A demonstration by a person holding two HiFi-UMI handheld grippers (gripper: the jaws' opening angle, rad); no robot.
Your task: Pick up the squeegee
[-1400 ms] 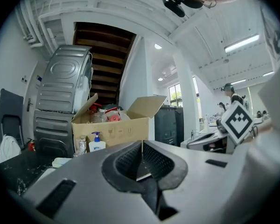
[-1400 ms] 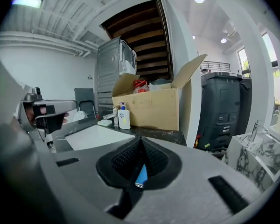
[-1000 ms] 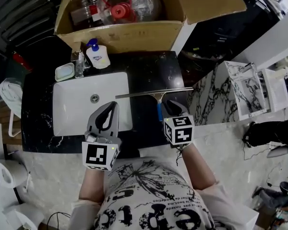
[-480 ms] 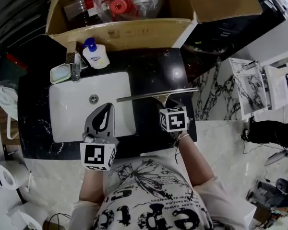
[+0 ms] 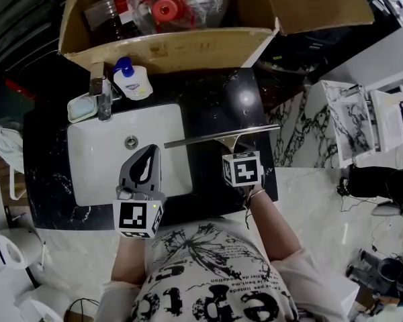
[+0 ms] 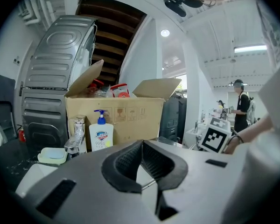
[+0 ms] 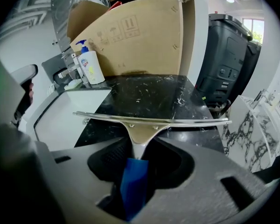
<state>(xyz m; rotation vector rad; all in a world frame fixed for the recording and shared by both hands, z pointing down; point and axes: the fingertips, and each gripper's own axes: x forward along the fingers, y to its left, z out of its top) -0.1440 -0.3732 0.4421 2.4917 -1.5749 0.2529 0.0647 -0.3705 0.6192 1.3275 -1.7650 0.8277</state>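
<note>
Black, white-veined stone forms the tabletop (image 5: 218,102), with a white rectangular sink (image 5: 97,163) set into its left half. Behind it stands an open cardboard box (image 5: 168,49) full of bottles and bags. Along the sink's far edge sit a pump soap bottle (image 5: 133,82), a chrome faucet (image 5: 102,94) and a pale soap dish (image 5: 80,107).

The squeegee (image 5: 218,136) lies flat on the tabletop just right of the sink. Its long metal blade (image 7: 151,120) runs crosswise, its left end reaching over the sink's rim, and its blue handle (image 7: 133,185) points back toward the person.

The right hand-held gripper (image 7: 140,164) tilts steeply down over that handle. Its jaws have just been closing and now stand on either side of the blue handle. In the right gripper view a dark gap shows on the handle's left side, so the pads do not look clamped on it, and the squeegee rests on the stone.

The left hand-held gripper (image 5: 151,151) hangs over the front part of the sink, pointing toward the box and close to level. Its jaws are together at the tips and hold nothing; only the pale basin shows through the opening between them.

The person's printed shirt (image 5: 208,274) fills the bottom of the head view, above a pale floor (image 5: 309,200).
</note>
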